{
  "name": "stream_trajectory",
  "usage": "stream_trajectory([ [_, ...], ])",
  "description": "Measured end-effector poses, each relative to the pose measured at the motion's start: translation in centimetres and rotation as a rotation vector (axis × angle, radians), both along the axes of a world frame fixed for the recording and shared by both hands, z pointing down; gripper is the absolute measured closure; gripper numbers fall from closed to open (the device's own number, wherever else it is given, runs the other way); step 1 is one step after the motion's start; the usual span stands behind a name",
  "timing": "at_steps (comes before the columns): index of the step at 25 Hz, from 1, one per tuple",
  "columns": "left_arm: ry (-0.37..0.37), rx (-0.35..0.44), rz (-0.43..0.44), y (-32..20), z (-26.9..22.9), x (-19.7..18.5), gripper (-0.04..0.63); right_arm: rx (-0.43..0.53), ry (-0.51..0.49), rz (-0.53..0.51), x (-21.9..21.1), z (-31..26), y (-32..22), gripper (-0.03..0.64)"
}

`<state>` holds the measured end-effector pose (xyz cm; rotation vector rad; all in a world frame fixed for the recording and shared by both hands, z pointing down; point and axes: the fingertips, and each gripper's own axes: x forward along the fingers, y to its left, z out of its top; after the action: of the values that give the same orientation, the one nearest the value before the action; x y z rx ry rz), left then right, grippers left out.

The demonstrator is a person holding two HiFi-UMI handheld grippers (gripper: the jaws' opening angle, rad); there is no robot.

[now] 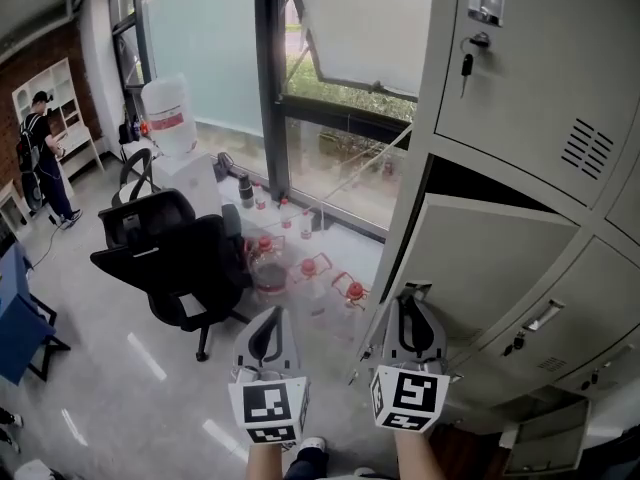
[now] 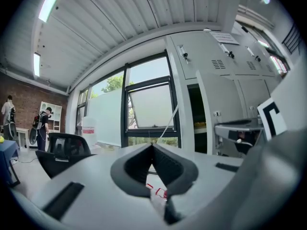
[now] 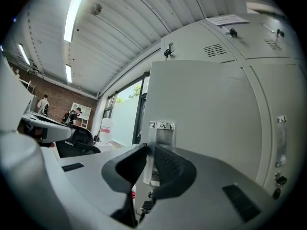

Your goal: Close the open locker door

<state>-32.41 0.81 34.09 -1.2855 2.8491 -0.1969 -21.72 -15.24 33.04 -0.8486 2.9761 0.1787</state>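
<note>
Ahead of the right gripper [image 1: 410, 300], head view: the door [image 1: 490, 268] is standing swung out from the lockers [image 1: 540, 88], its free edge meeting the jaws. The left gripper [image 1: 270, 318] is hanging just beside, over open floor.

Left gripper view: its ribbed black jaws are meeting at the tips, holding nothing.

Right gripper view: the jaws are pinching narrow on the door's thin edge, with a shiny latch plate [image 3: 163, 131] just beyond the tips. Painted sheet steel, flat and smooth, is likely slipping in a pinch. Swinging steadily along the hinge arc, then pushing flat until the latch seats, is looking wisest.
</note>
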Motion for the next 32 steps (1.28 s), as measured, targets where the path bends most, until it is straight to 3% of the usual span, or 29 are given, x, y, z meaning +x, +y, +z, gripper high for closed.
stream_trajectory([
  [16,-0.009,0.001,0.211,-5.1,-0.3,-4.4,0.598,-0.022,0.006,0.168,-3.0,-0.1,-3.8,0.558],
  [32,0.011,0.011,0.19,-7.4,-0.7,-6.3,0.597,-0.049,0.036,0.191,-4.8,-0.1,-7.2,0.568],
])
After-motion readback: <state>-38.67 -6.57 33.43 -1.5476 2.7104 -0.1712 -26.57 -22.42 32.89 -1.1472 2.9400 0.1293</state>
